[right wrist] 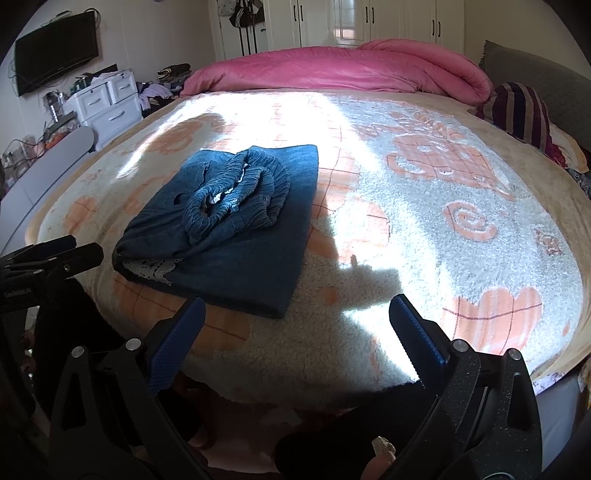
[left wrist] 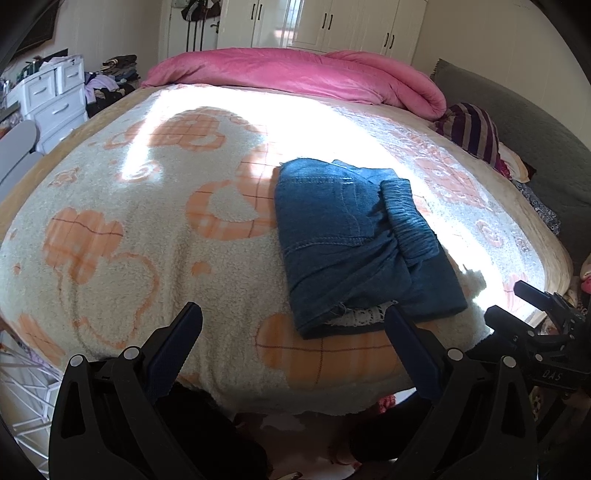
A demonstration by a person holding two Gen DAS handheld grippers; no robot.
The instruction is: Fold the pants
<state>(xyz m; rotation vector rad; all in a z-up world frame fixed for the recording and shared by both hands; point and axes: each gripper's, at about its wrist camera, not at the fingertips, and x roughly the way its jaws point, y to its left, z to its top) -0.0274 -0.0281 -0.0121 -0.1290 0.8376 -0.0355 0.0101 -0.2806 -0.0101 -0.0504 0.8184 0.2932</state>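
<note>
Left gripper [left wrist: 293, 332]: my fingers apart, empty, bottom of frame.
Right gripper [right wrist: 297, 325]: fingers apart, empty, bottom of frame.
Pants [left wrist: 354, 236]: folded on bed [left wrist: 129, 221], centre-right of the left view.
Quilt [left wrist: 295, 72]: pink, top.

left wrist cam: sits at the near edge of the bed [left wrist: 110, 221], looks across it to the far wardrobes [left wrist: 332, 22], pants [left wrist: 354, 236] close, right of centre | right wrist cam: same near edge, further right, pants [right wrist: 236, 221] left of centre | shared: pants, pink duvet [right wrist: 332, 70], wardrobes
</note>
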